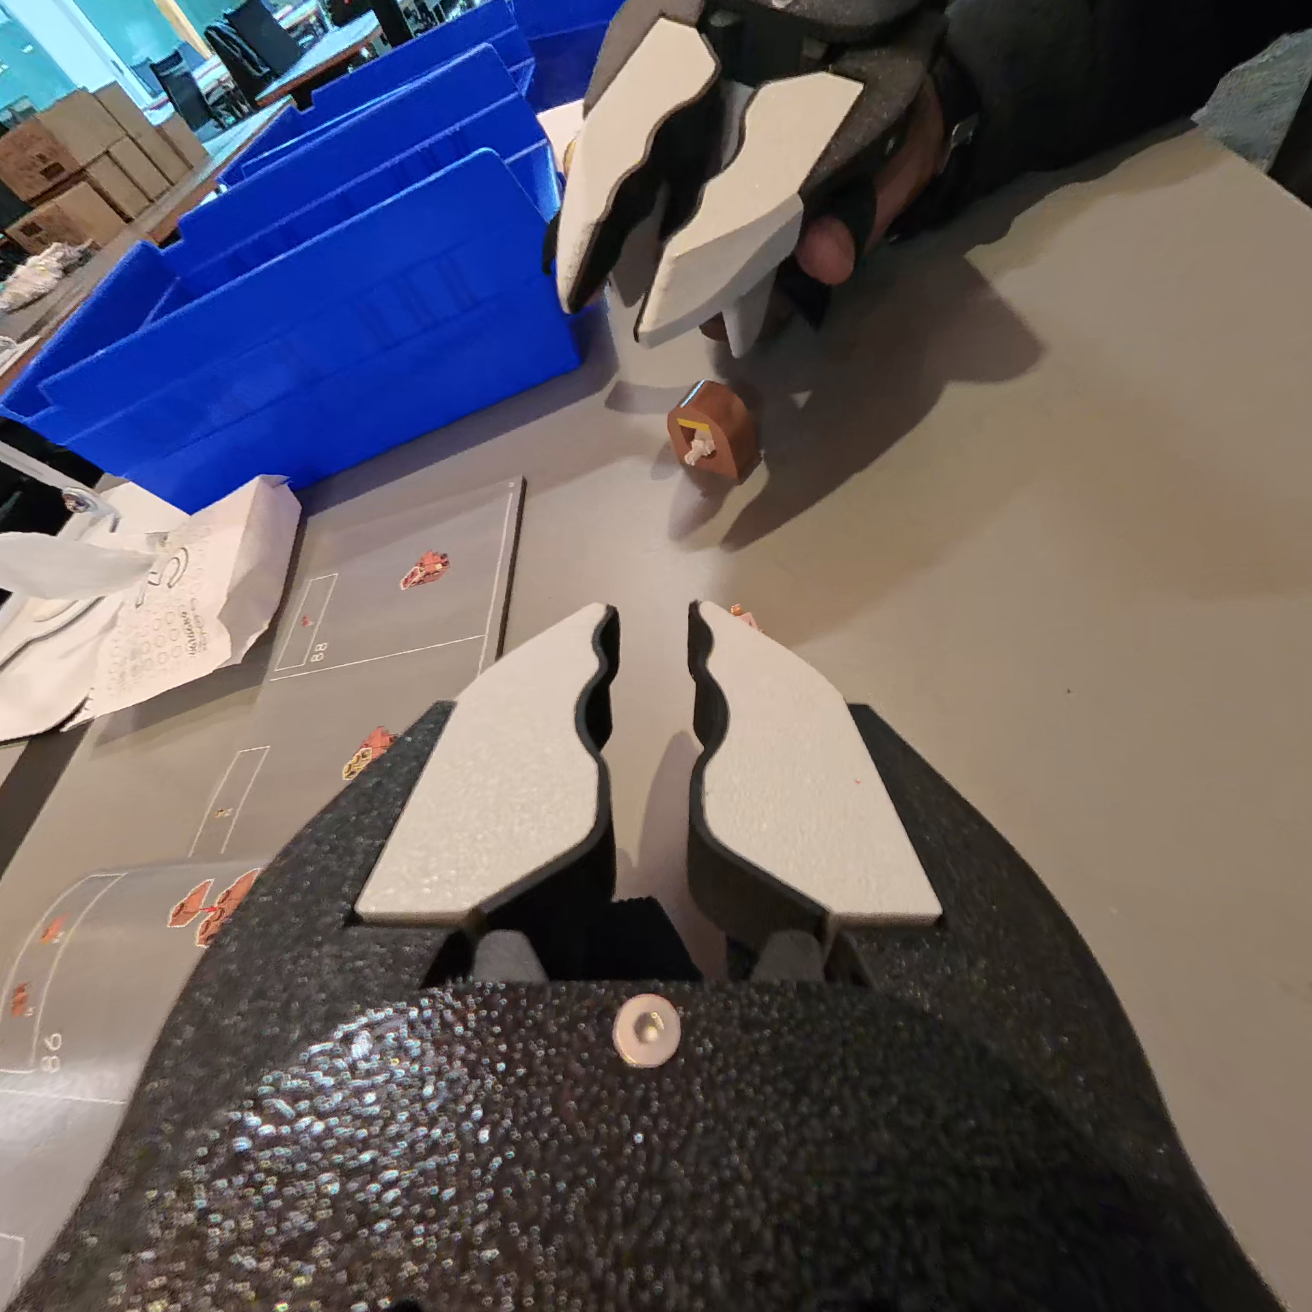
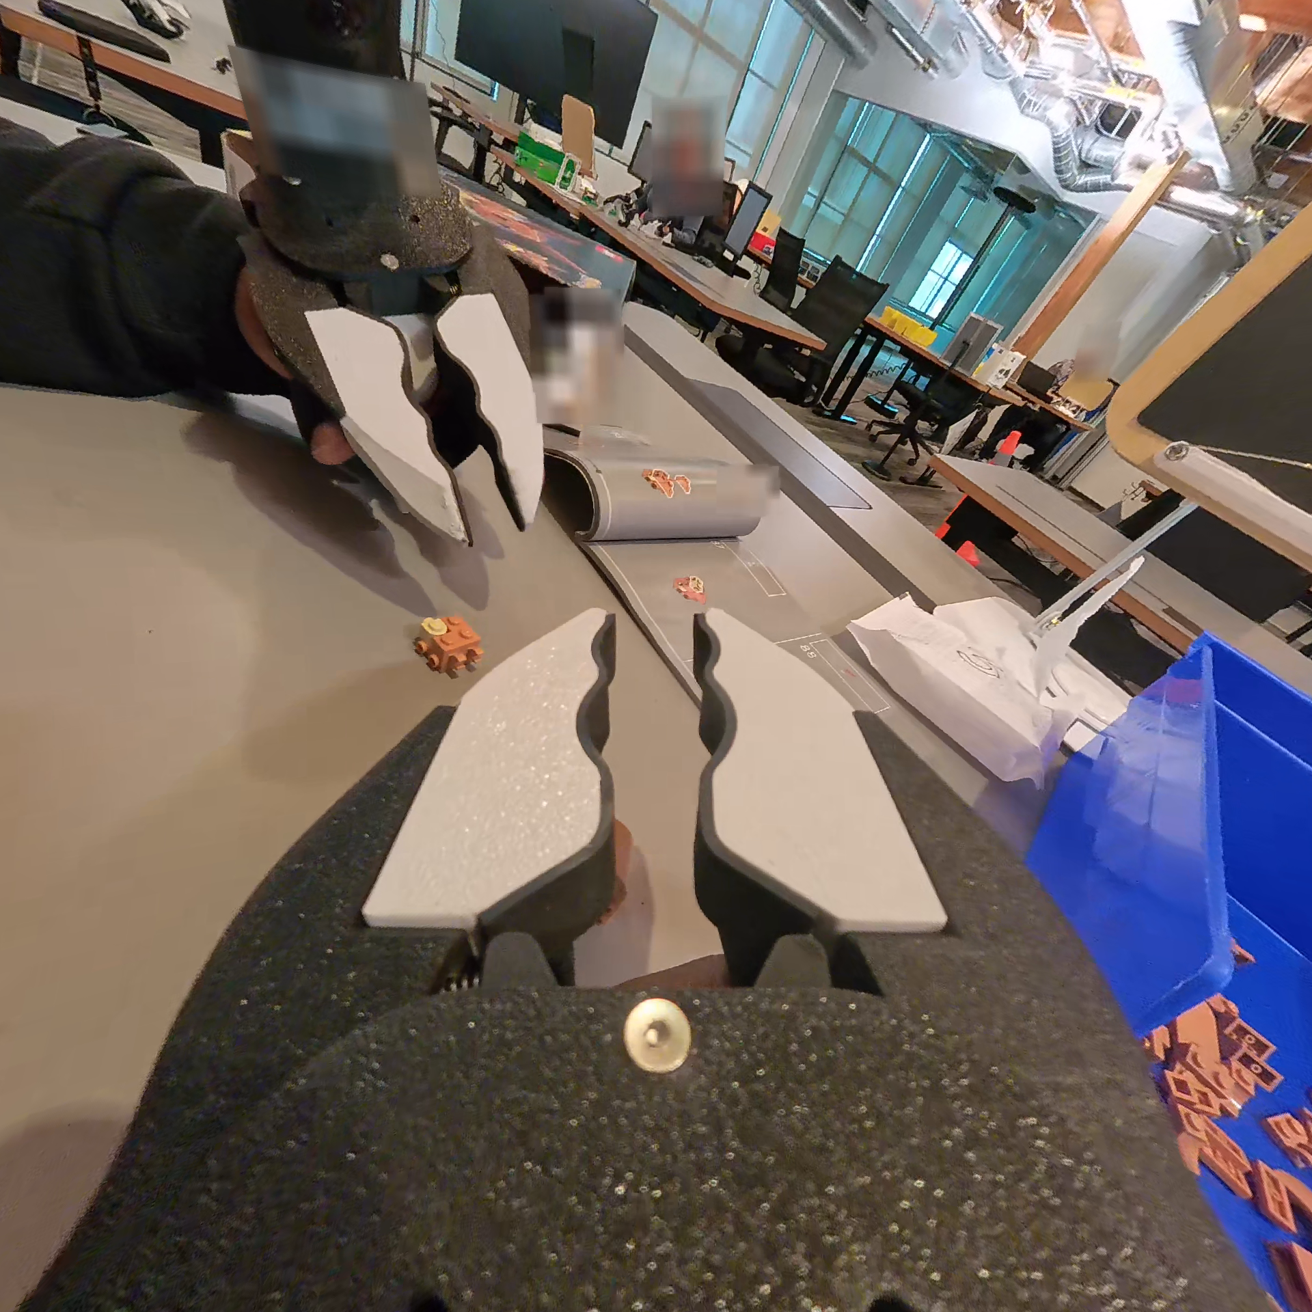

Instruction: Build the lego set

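Left wrist view shows your left tongs standing apart with nothing between the pads, low over the grey counter. A small orange-brown brick cluster lies just beside their right fingertip, mostly hidden in that view and plain in the right wrist view. Farther off, a brown rounded block with a yellow-edged recess and a white peg sits on the counter, just below your right tongs, which are also apart and bare. To the left lies an open grey instruction booklet with printed brick pictures and page numbers, a crumpled white paper bag with printed markings beside it. Blue bins stand far left; one holds brown bricks.
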`<action>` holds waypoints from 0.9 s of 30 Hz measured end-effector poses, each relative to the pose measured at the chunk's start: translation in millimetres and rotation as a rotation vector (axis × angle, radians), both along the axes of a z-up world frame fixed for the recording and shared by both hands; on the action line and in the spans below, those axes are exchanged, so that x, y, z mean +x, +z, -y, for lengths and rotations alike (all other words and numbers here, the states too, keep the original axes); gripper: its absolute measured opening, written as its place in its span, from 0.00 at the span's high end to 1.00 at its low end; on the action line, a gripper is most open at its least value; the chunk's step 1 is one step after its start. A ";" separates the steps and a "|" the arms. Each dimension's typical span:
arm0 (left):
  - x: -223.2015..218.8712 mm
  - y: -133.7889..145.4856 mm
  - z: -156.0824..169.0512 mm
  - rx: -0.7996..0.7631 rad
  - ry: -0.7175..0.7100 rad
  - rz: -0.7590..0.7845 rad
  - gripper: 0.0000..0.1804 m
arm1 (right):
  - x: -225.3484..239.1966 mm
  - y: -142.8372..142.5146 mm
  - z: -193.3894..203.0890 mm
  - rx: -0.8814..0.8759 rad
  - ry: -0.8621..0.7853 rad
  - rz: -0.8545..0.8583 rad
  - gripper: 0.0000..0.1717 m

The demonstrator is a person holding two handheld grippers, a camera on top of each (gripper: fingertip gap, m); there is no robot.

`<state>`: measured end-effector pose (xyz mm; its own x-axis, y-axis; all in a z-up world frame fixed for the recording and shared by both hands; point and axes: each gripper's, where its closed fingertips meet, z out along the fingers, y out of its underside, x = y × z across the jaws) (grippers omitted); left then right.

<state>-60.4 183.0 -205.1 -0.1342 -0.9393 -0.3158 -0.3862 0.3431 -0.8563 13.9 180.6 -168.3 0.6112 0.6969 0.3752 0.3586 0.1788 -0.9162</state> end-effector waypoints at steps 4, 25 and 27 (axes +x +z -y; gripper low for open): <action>0.2 -1.1 0.2 0.003 -0.002 -0.006 0.91 | 1.2 1.6 -0.5 -0.005 0.003 -0.017 0.88; 0.1 -9.8 -6.7 0.078 0.036 -0.051 0.91 | 0.9 4.2 2.0 0.025 0.004 -0.018 0.89; 0.3 -10.7 -6.4 0.085 0.036 -0.056 0.91 | 0.8 4.2 2.0 0.027 0.002 -0.016 0.89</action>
<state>-60.1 189.4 -215.8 -0.1208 -0.9140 -0.3874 -0.4460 0.3987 -0.8013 14.7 178.6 -164.2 0.6162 0.6876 0.3842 0.3433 0.2045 -0.9167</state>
